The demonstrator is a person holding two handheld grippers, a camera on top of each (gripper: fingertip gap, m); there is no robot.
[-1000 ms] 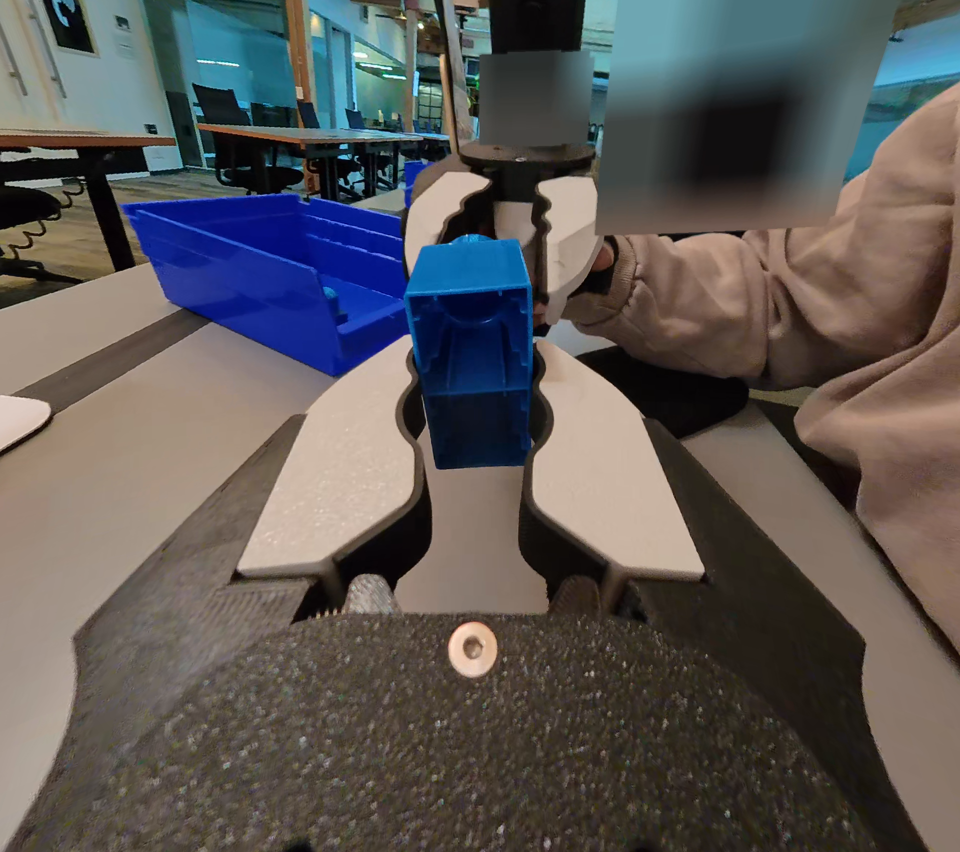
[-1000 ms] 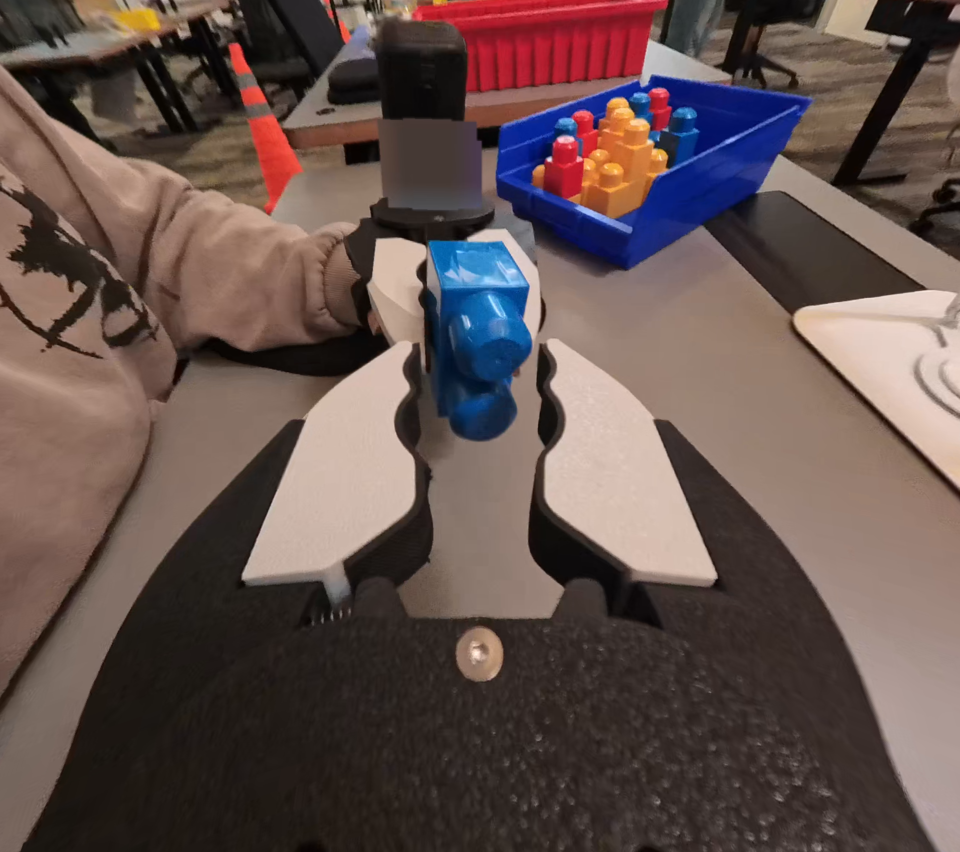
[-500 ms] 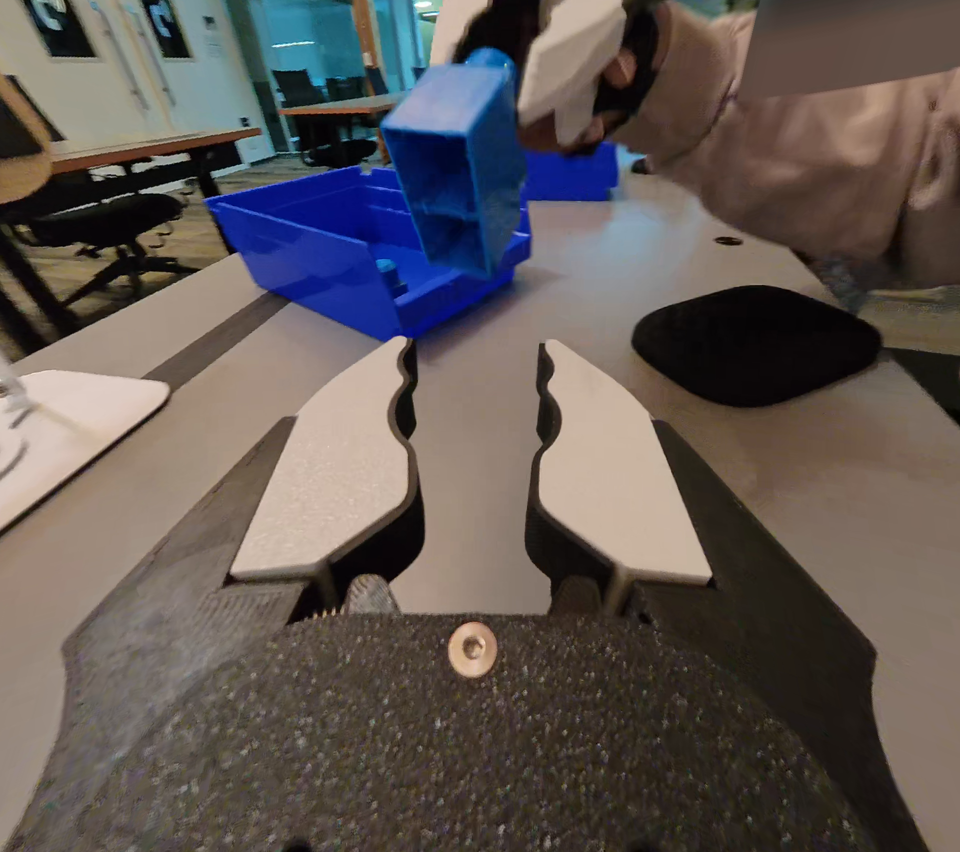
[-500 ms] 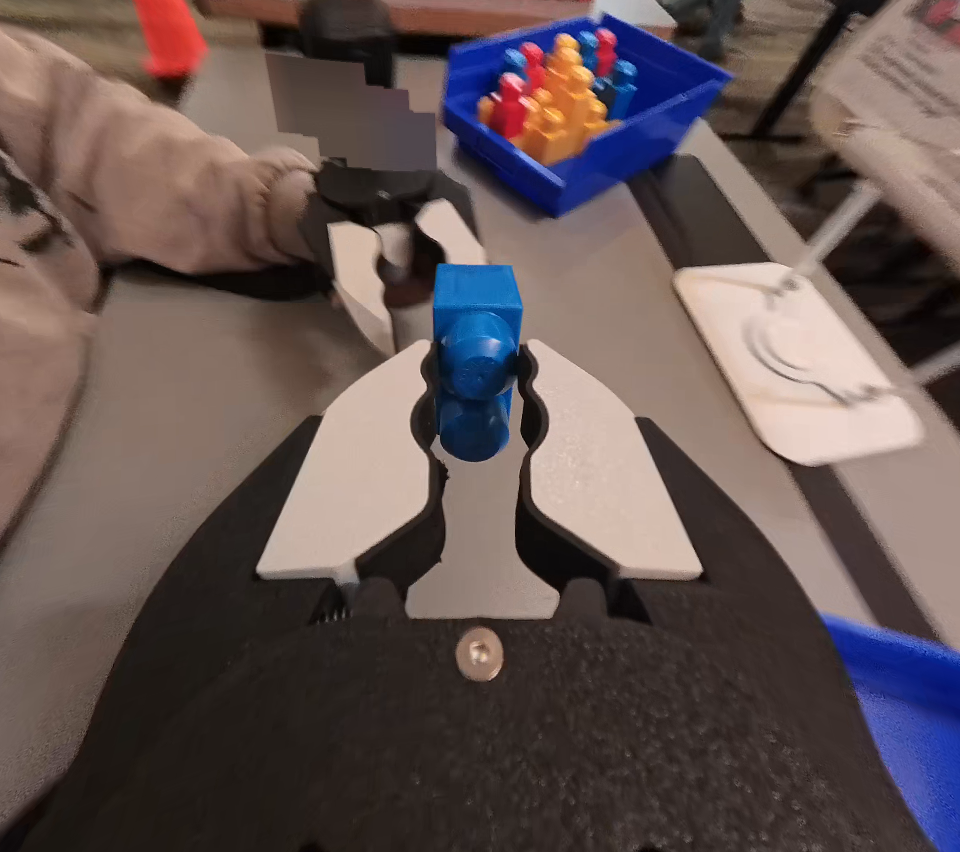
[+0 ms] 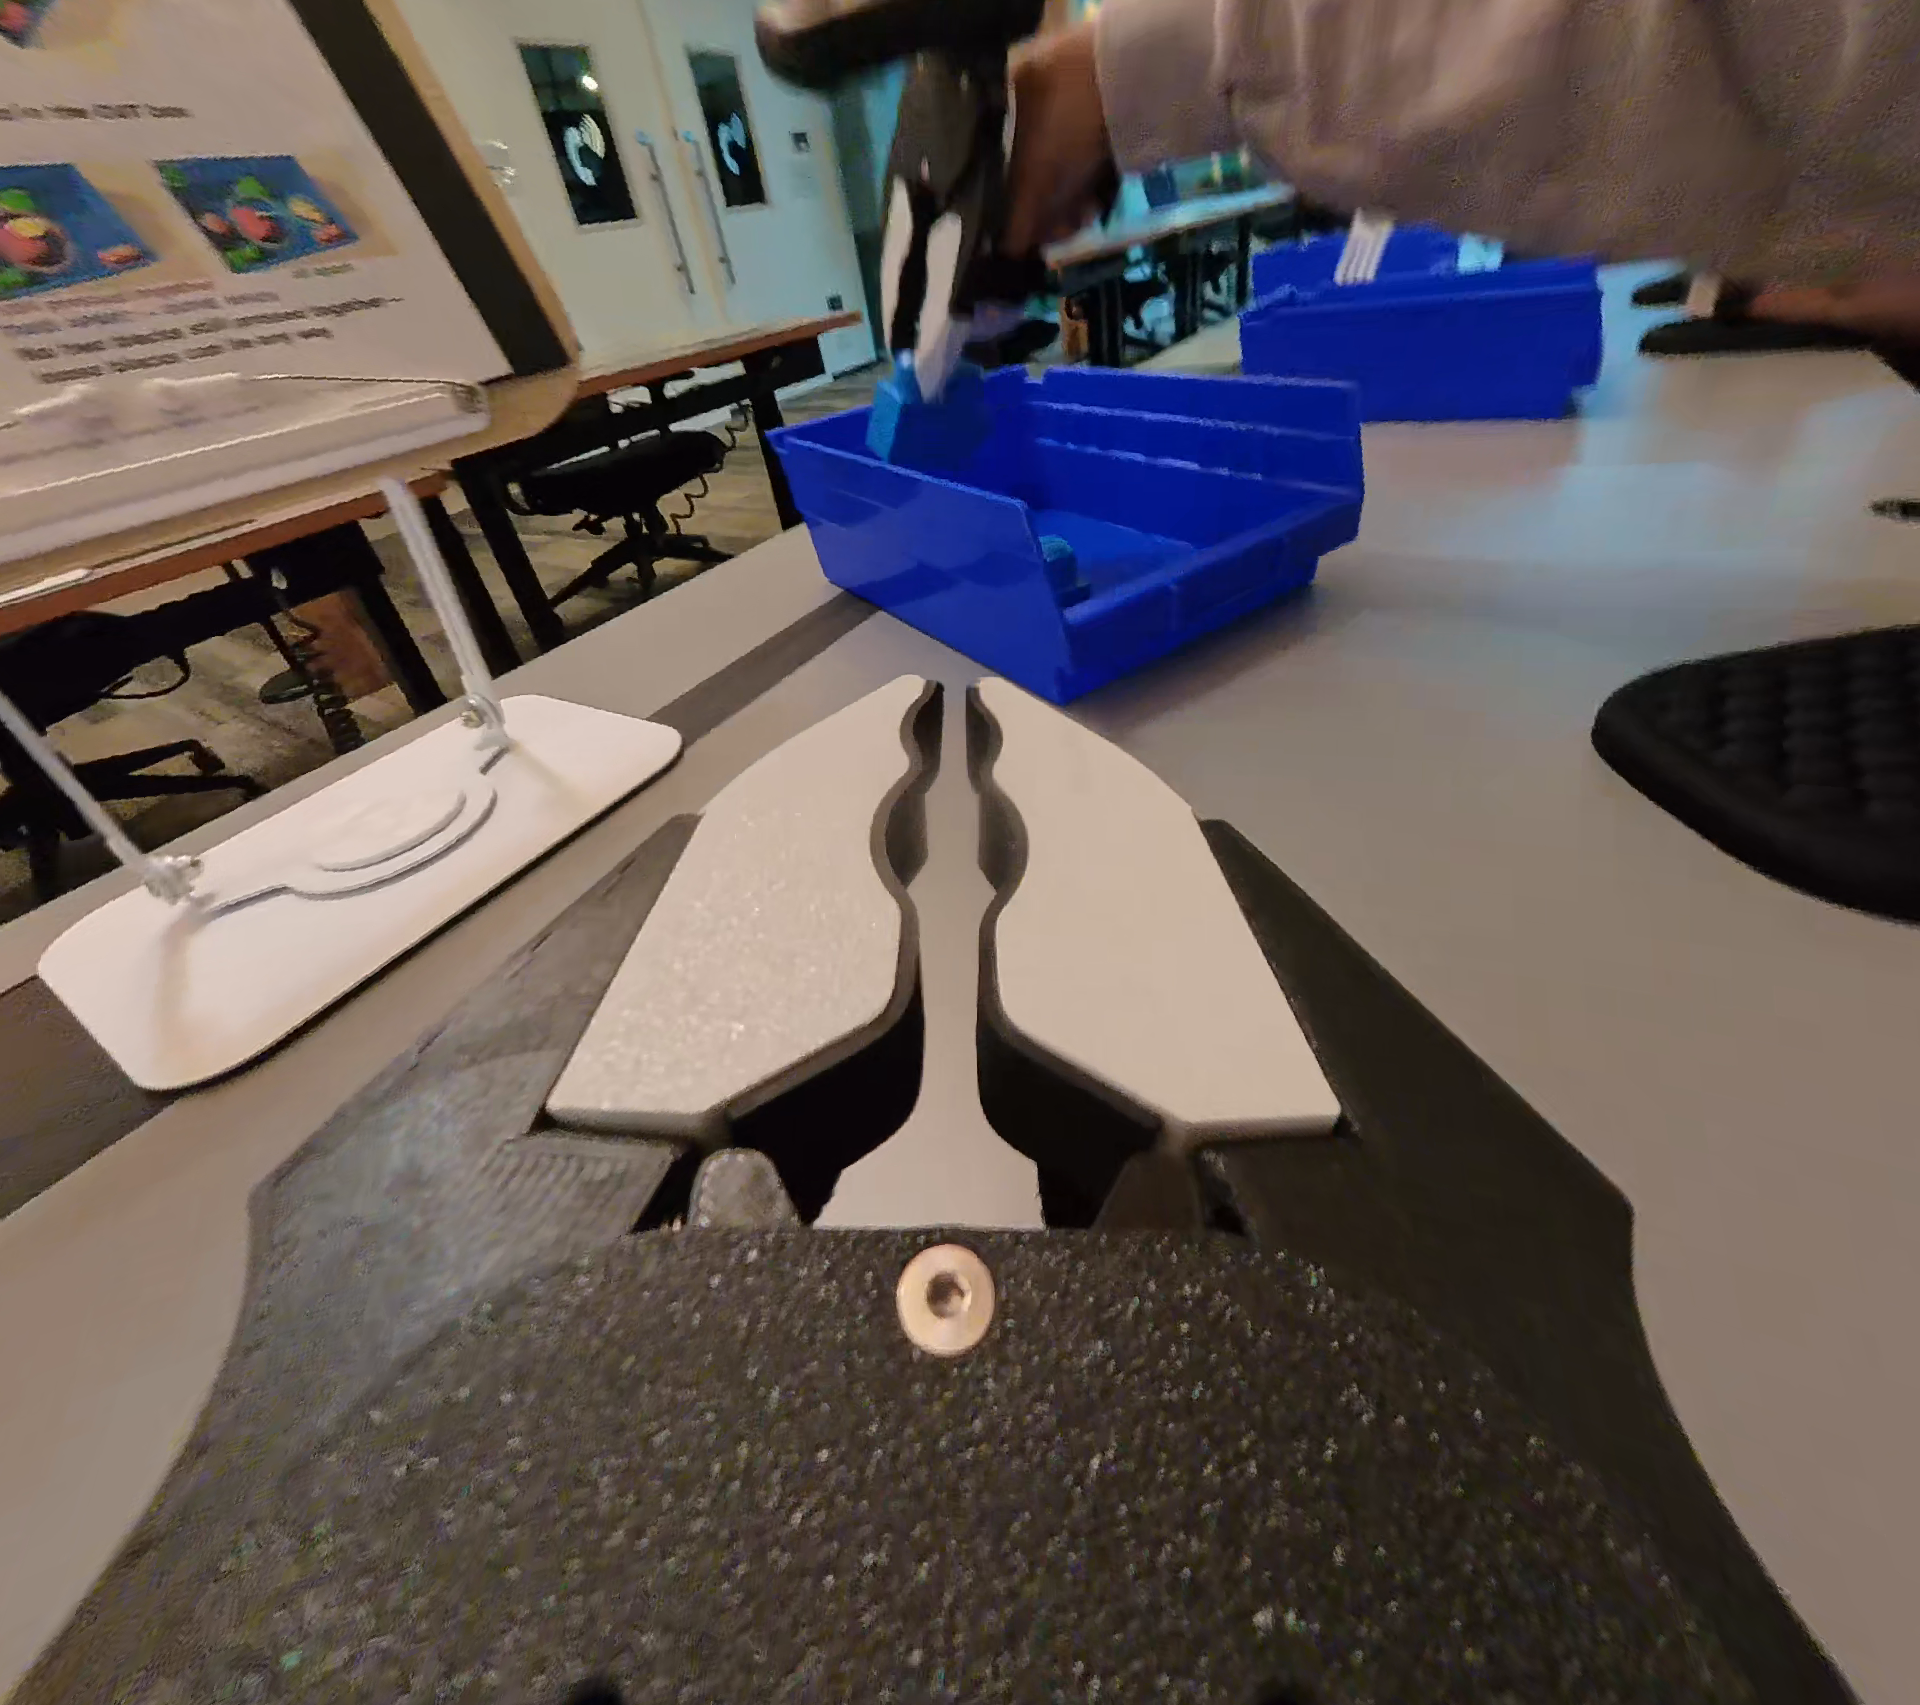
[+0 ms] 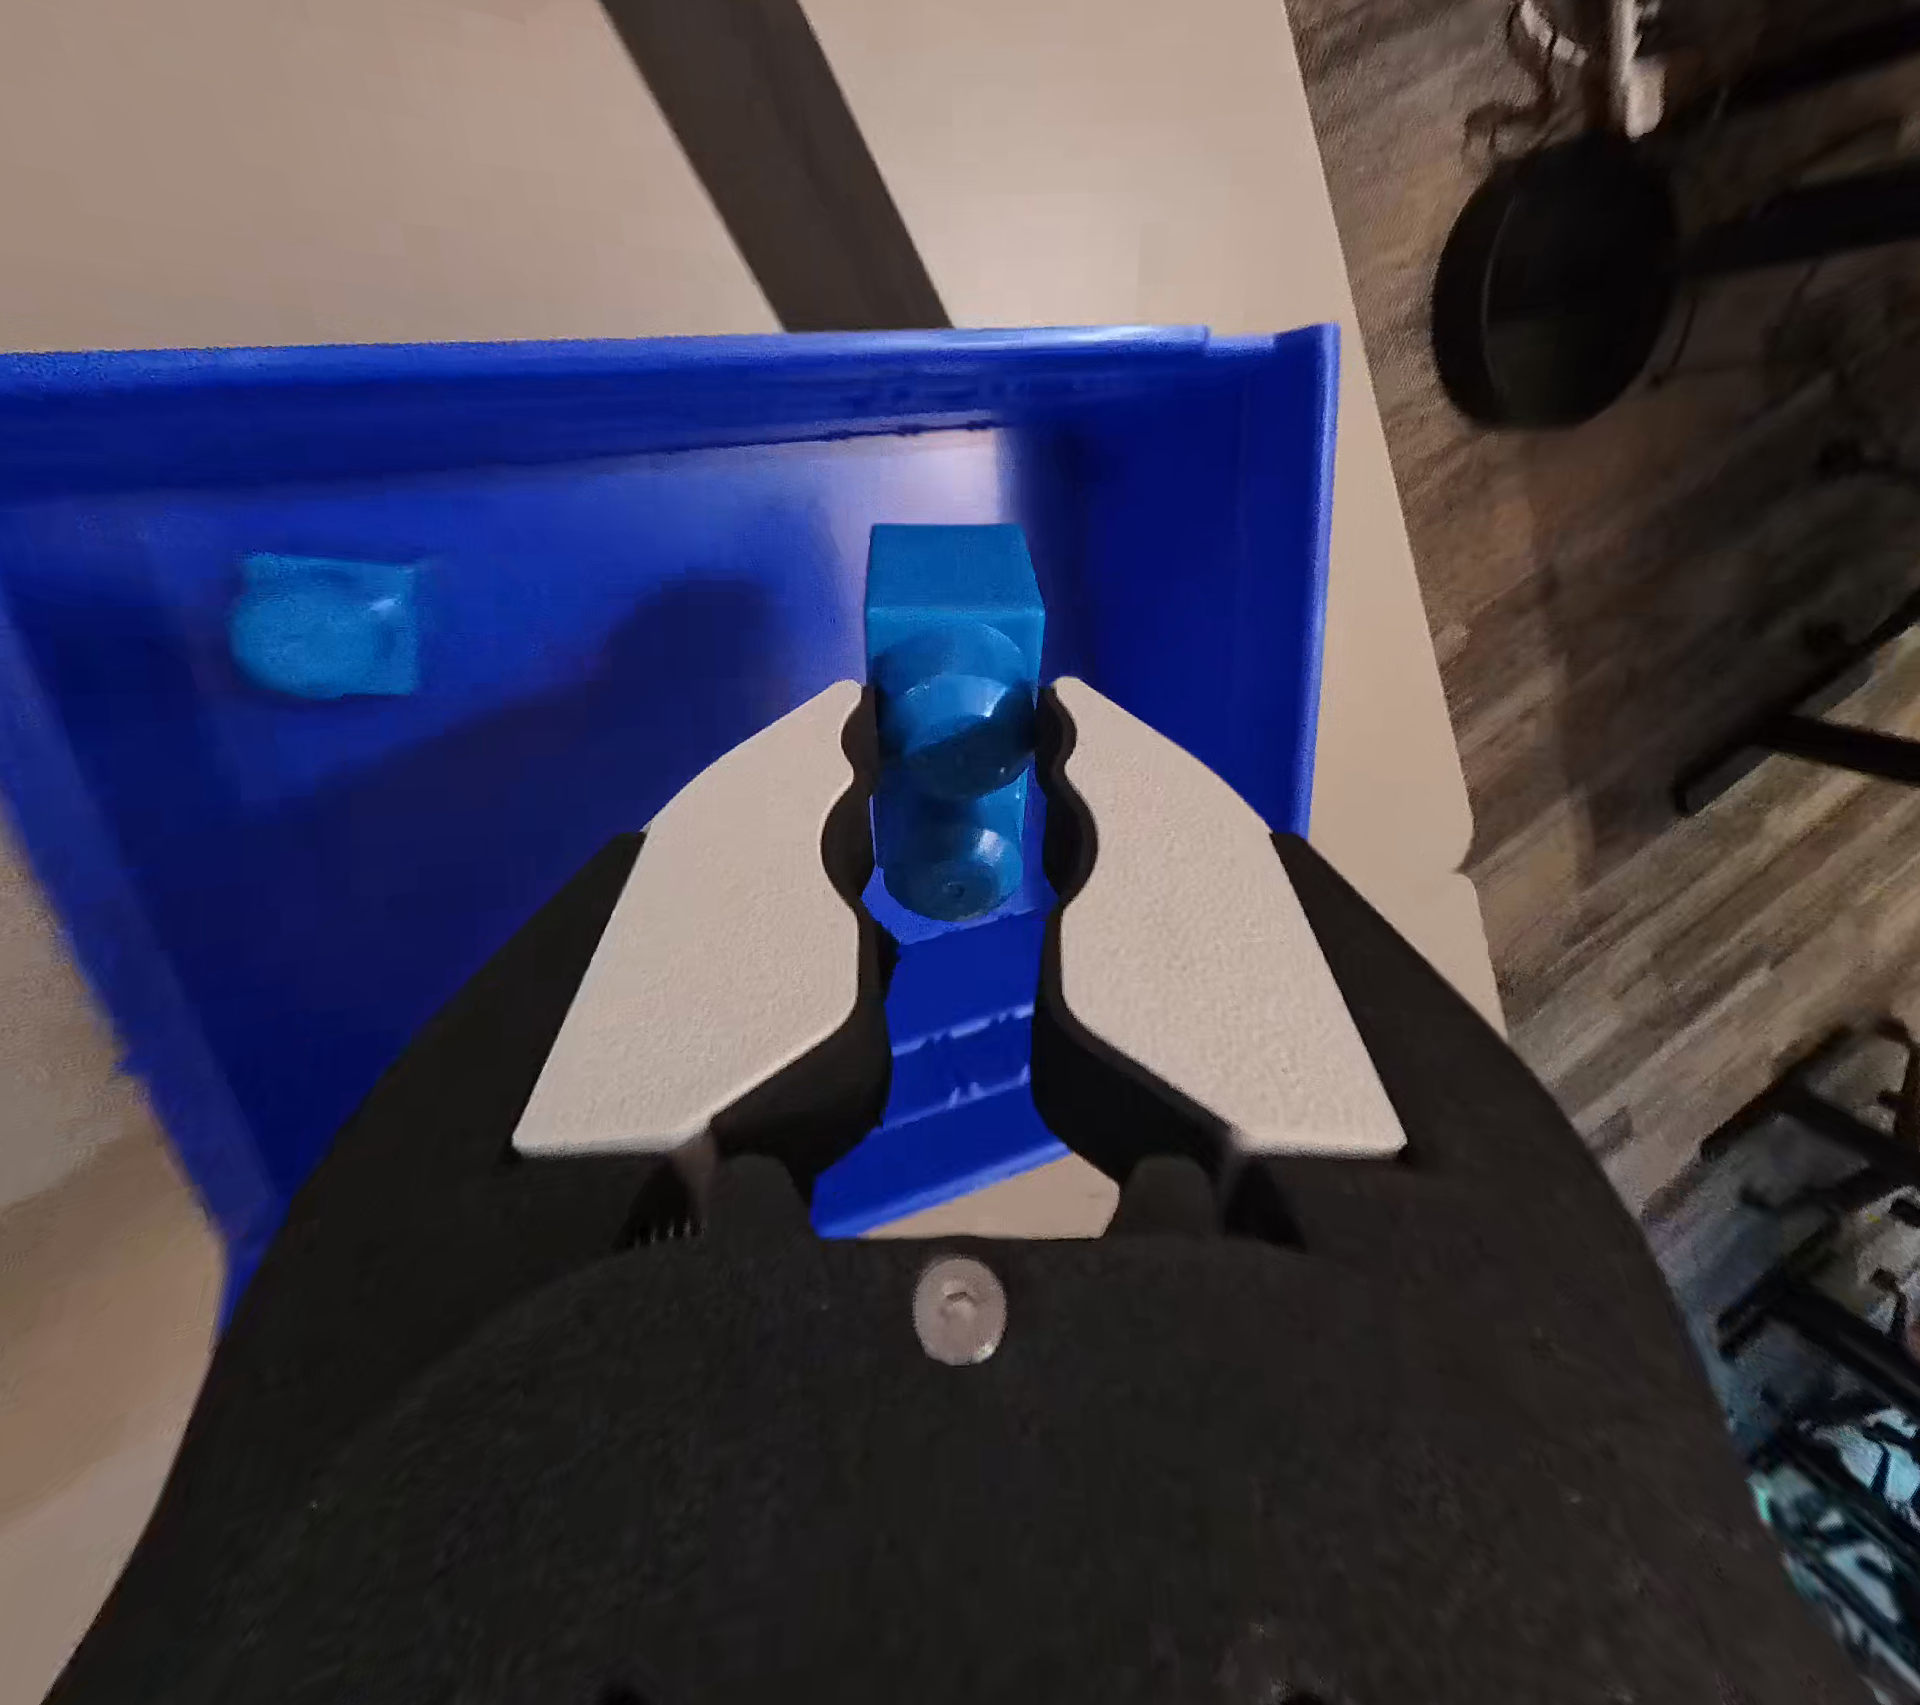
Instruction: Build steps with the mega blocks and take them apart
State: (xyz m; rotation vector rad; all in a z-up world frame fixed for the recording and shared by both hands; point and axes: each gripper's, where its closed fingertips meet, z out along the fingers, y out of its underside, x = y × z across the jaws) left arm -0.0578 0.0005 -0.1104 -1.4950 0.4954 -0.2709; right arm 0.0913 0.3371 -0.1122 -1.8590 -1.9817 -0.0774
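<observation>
Left gripper [image 5: 954,699] has let go and now sits nearly closed and empty at six o'clock, while the right gripper [image 6: 951,699] clamps the block [image 6: 951,720], carried over the bin [image 6: 623,398], ready to drop.

A white stand [image 5: 343,866] held a tilted printed sheet [image 5: 208,128] on the grey table [image 5: 1558,616]. A black mat [image 5: 1787,772] lay near. Office chairs [image 5: 623,492] stood behind.
</observation>
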